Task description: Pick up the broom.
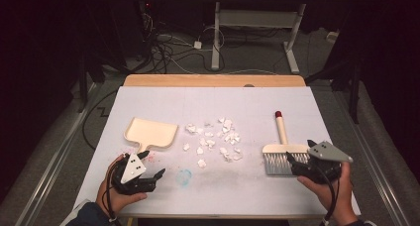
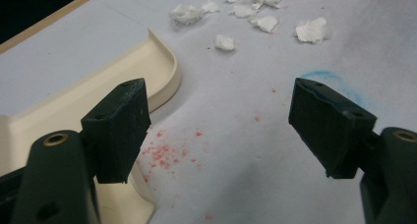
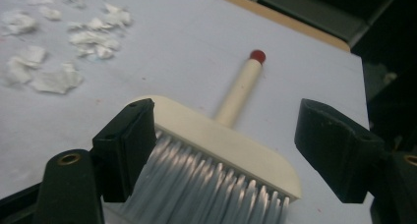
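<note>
A cream dustpan [image 1: 151,133] lies on the white table cover, left of a scatter of torn white paper scraps [image 1: 213,139]. My left gripper [image 1: 157,177] hovers just in front of the pan's short handle, open and holding nothing. In the left gripper view the dustpan [image 2: 98,96] runs behind the left jaw, with scraps [image 2: 223,42] farther off. A brush [image 1: 281,154] with grey bristles and a red-tipped cream handle lies at the right. My right gripper [image 1: 293,164] is open at its bristle end. In the right gripper view the brush head [image 3: 221,145] sits between the wide jaws, unpressed.
A blue smudge [image 1: 184,176] and red specks [image 2: 162,153] mark the cover near my left gripper. The wooden table edge [image 1: 213,80] runs along the back. Beyond it are a desk frame [image 1: 257,32] and cables on the floor.
</note>
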Available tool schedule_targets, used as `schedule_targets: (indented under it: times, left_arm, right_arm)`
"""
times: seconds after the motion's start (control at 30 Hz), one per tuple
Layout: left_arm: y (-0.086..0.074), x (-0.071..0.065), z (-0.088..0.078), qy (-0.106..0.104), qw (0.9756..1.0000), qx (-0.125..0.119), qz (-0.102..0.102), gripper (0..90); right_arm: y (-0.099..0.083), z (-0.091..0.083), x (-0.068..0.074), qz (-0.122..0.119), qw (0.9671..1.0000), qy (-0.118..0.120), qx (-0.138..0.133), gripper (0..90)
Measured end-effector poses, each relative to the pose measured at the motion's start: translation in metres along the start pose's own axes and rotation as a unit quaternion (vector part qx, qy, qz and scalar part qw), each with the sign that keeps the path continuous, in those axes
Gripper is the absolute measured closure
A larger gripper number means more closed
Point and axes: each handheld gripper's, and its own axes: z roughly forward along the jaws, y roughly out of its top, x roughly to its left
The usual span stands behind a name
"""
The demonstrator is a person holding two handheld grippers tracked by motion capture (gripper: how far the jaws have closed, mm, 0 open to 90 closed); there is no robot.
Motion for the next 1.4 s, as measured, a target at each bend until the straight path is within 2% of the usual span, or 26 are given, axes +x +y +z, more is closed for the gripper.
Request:
schedule_targets:
  times: [0.03, 0.07, 0.13, 0.17, 0.2, 0.27, 0.3, 0.33, 0.43, 0.47, 0.5, 0.57, 0.63, 0.67, 0.8, 0.87, 0.93, 0.97, 1.13, 1.2, 1.23, 1.27, 1.33, 1.4]
  left_arm:
    - [0.000, 0.000, 0.000, 0.001, 1.0000, -0.001, 0.000, 23.4]
    - [0.000, 0.000, 0.000, 0.001, 1.0000, -0.003, -0.002, 23.4]
    - [0.001, 0.000, 0.000, 0.002, 1.0000, -0.005, -0.004, 23.6]
    - [0.001, 0.000, 0.000, 0.002, 1.0000, -0.005, -0.005, 23.7]
    - [0.001, 0.001, 0.000, 0.001, 1.0000, -0.003, -0.006, 23.7]
    - [0.001, 0.000, 0.001, 0.001, 1.0000, -0.001, -0.003, 23.7]
    - [0.001, 0.000, 0.001, 0.000, 1.0000, 0.000, -0.003, 23.7]
    - [0.001, -0.001, 0.001, -0.001, 1.0000, 0.000, -0.003, 23.7]
    - [0.001, -0.001, 0.001, 0.002, 1.0000, 0.000, -0.002, 23.7]
    - [0.000, -0.001, 0.000, -0.002, 1.0000, 0.003, -0.008, 23.7]
    - [0.000, 0.000, 0.001, 0.000, 1.0000, 0.001, -0.004, 23.7]
    - [-0.001, 0.000, 0.001, 0.000, 1.0000, 0.002, -0.005, 23.8]
    - [-0.001, -0.001, 0.000, 0.003, 1.0000, 0.004, -0.003, 23.8]
    - [-0.001, -0.001, 0.000, 0.004, 1.0000, 0.005, 0.000, 23.8]
    - [-0.001, -0.003, 0.000, 0.004, 1.0000, 0.007, 0.005, 23.9]
    - [-0.001, -0.004, 0.000, 0.001, 0.9999, 0.011, 0.001, 24.0]
    - [-0.001, -0.004, 0.001, 0.001, 0.9999, 0.012, 0.001, 24.0]
    - [-0.001, -0.004, 0.001, 0.000, 0.9999, 0.012, 0.001, 24.0]
    - [-0.001, -0.005, 0.003, -0.002, 0.9999, 0.014, 0.003, 24.0]
    - [-0.001, -0.005, 0.003, -0.003, 0.9999, 0.014, 0.004, 24.0]
    - [0.000, -0.005, 0.003, -0.003, 0.9999, 0.014, 0.004, 24.0]
    - [0.000, -0.005, 0.003, -0.003, 0.9999, 0.014, 0.004, 24.0]
    - [0.000, -0.005, 0.003, -0.003, 0.9999, 0.014, 0.005, 24.0]
    - [0.000, -0.005, 0.003, -0.003, 0.9999, 0.014, 0.006, 24.0]
  right_arm:
    - [0.006, 0.008, -0.008, 0.023, 0.9996, 0.008, 0.012, 23.8]
    - [0.006, 0.008, -0.008, 0.023, 0.9996, 0.008, 0.012, 23.8]
    - [0.015, 0.019, -0.018, 0.065, 0.9968, 0.020, 0.041, 20.7]
    - [0.020, 0.026, -0.023, 0.082, 0.9945, 0.026, 0.059, 21.0]
    - [0.028, 0.041, -0.030, 0.103, 0.9908, 0.034, 0.081, 22.0]
    - [0.035, 0.058, -0.036, 0.122, 0.9862, 0.036, 0.106, 22.3]
    - [0.035, 0.058, -0.036, 0.122, 0.9862, 0.036, 0.106, 22.3]
    - [0.037, 0.078, -0.040, 0.141, 0.9803, 0.037, 0.134, 24.7]
    - [0.034, 0.106, -0.040, 0.153, 0.9719, 0.034, 0.176, 30.5]
    - [0.034, 0.106, -0.040, 0.153, 0.9719, 0.034, 0.176, 30.5]
    - [0.032, 0.119, -0.039, 0.160, 0.9679, 0.031, 0.192, 32.3]
    - [0.031, 0.128, -0.038, 0.159, 0.9656, 0.020, 0.205, 38.0]
    - [0.030, 0.132, -0.037, 0.154, 0.9644, 0.016, 0.214, 39.5]
    - [0.027, 0.138, -0.036, 0.150, 0.9628, 0.012, 0.225, 41.5]
    - [0.028, 0.139, -0.033, 0.141, 0.9651, 0.012, 0.220, 47.4]
    - [0.026, 0.138, -0.031, 0.142, 0.9675, 0.012, 0.209, 53.8]
    - [0.026, 0.137, -0.031, 0.144, 0.9675, 0.013, 0.207, 55.4]
    - [0.025, 0.136, -0.031, 0.148, 0.9681, 0.009, 0.202, 61.1]
    - [0.025, 0.137, -0.029, 0.147, 0.9686, 0.003, 0.200, 62.1]
    - [0.025, 0.137, -0.027, 0.145, 0.9694, 0.001, 0.198, 66.2]
    - [0.026, 0.137, -0.026, 0.141, 0.9705, 0.003, 0.196, 69.6]
    - [0.026, 0.137, -0.026, 0.141, 0.9705, 0.003, 0.196, 69.6]
    - [0.026, 0.137, -0.023, 0.122, 0.9736, 0.001, 0.193, 70.6]
    - [0.026, 0.137, -0.022, 0.117, 0.9748, -0.002, 0.190, 70.6]
